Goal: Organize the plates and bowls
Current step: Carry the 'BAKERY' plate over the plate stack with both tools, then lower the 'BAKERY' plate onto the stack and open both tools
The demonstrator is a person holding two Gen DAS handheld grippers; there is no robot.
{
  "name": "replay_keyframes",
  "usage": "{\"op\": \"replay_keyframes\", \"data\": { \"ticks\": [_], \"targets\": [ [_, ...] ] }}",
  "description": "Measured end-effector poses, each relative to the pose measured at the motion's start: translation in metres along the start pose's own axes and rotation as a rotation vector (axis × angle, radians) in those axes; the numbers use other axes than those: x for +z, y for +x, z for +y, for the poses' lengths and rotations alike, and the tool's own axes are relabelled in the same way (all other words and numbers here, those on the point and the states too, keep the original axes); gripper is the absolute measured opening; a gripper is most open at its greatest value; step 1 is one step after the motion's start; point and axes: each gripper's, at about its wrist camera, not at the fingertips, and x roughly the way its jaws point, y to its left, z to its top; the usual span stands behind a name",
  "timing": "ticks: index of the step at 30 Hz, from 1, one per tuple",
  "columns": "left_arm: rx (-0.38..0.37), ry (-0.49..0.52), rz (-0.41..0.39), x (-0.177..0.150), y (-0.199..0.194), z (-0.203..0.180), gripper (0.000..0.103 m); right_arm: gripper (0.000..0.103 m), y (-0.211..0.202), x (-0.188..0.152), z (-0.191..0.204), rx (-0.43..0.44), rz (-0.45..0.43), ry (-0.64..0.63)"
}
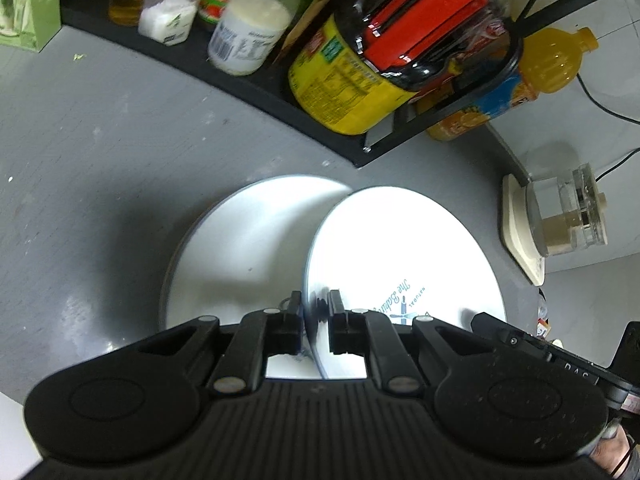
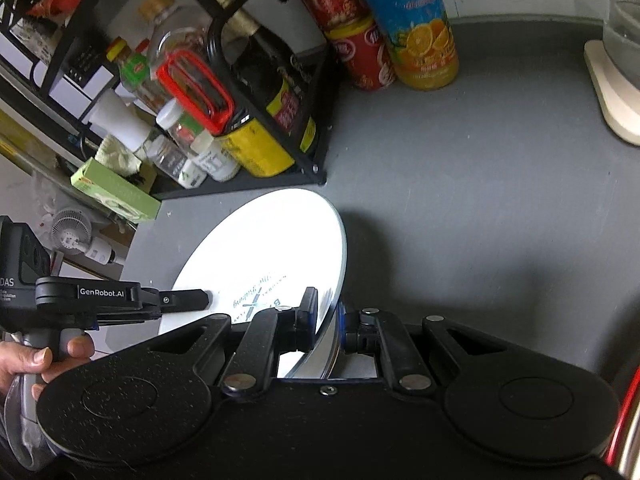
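We note the left claw [image 1: 315,312] pinched onto the near rim of a round white plate with blue lettering [image 1: 404,256], its two fingers either side of the edge. The plate is tilted, lifted off the grey bench [image 1: 100,152]. Under it and to the left lies a second plain white round plate [image 1: 248,248], flat on the bench; the tilted plate overlaps its right part.

From the right wrist view we see the right claw [image 2: 326,322] clamped on the rim of the same lettered plate [image 2: 272,248], one finger on the printed face, the other behind the edge. The left claw [image 2: 188,298] reaches in from the left side, its finger tip against the plate's face. A person's hand [image 2: 40,360] wraps the left tool's grey handle.

So both claws grip one plate, held at a slant above the bench.

Behind the plates stands a black wire rack [image 1: 256,80] with jars and bottles. We pick out a large dark bottle with a yellow label and red handle [image 1: 384,52], a white-capped jar [image 1: 252,32] and a clear jar of white powder [image 1: 172,8]. Just beside the rack stand an orange juice bottle [image 2: 416,20] and two red cans [image 2: 352,28], stacked. A cream-coloured base with a clear vessel on it [image 1: 532,228] sits at the bench's right edge, well apart from the plates.
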Motion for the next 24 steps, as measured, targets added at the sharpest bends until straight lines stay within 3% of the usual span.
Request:
{"op": "replay_keyframes", "data": {
  "ticks": [24],
  "targets": [
    [0.009,-0.028,0.049,-0.014,0.020,0.032,0.012,0.010,0.019,-0.025,0.021,-0.090,0.027,-0.022]
  ]
}}
